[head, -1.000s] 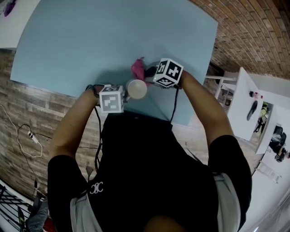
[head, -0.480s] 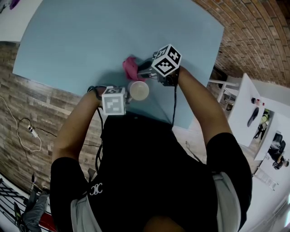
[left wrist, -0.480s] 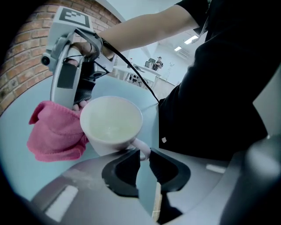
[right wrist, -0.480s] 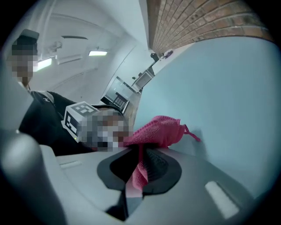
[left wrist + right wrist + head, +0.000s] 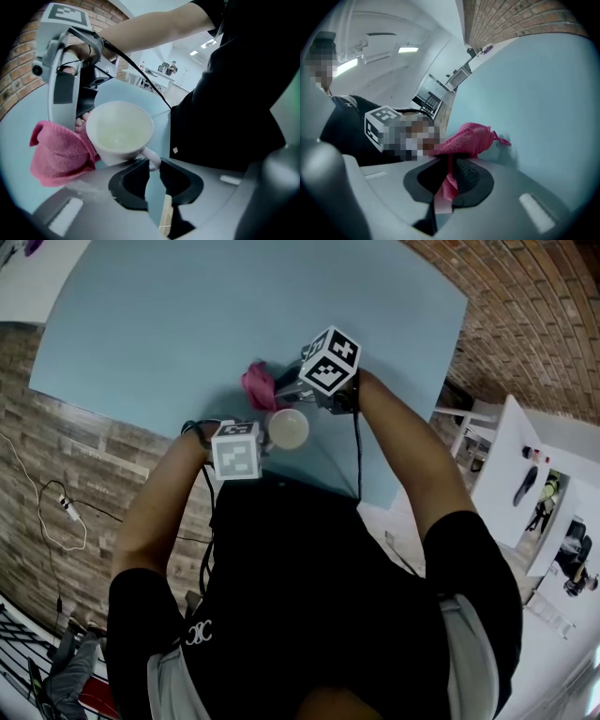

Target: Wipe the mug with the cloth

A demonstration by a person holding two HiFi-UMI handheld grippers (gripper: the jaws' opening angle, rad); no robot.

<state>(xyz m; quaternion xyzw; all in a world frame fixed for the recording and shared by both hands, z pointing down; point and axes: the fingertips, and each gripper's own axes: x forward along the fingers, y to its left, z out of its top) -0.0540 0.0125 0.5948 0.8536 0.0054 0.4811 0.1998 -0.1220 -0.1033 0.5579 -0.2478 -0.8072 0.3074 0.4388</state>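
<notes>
Pale blue table (image 5: 187, 324) fills the upper part of the head view, its near edge just ahead of the person's black top (image 5: 309, 596); both forearms reach out over that edge.

Nearest the body is the left gripper (image 5: 265, 435), its marker cube facing up; in the left gripper view its jaws (image 5: 153, 171) stand close together, pinching the handle (image 5: 152, 160) of the white mug (image 5: 119, 131), with the handle loop caught right at the jaw tips; the mug's bowl lies just beyond those tips, tilted so that its mouth faces the camera. From above, the mug (image 5: 288, 427) sits between the two grippers, just right of the left one's cube; whether its base rests on the table cannot be told.

Just past the mug is the pink cloth (image 5: 58, 152), bunched into a thick wad; it lies against the mug's outer wall on the side away from the handle, and seems to touch it there. In the head view the cloth (image 5: 257, 385) shows beyond and to the left of the mug's rim.

Farther still, the right gripper (image 5: 279, 392) comes in from the right, pointing toward the cloth; its own view shows the jaws (image 5: 449, 176) clamped on a fold of the cloth (image 5: 466, 138) — a strip of pink runs down between the two dark pads, and the rest of the wad bulges out past the tips over the blue surface.

Beyond the table's right corner rises a brick wall (image 5: 525, 306); to the left, wood-patterned floor (image 5: 84, 456) carries a loose cable (image 5: 56, 521).
</notes>
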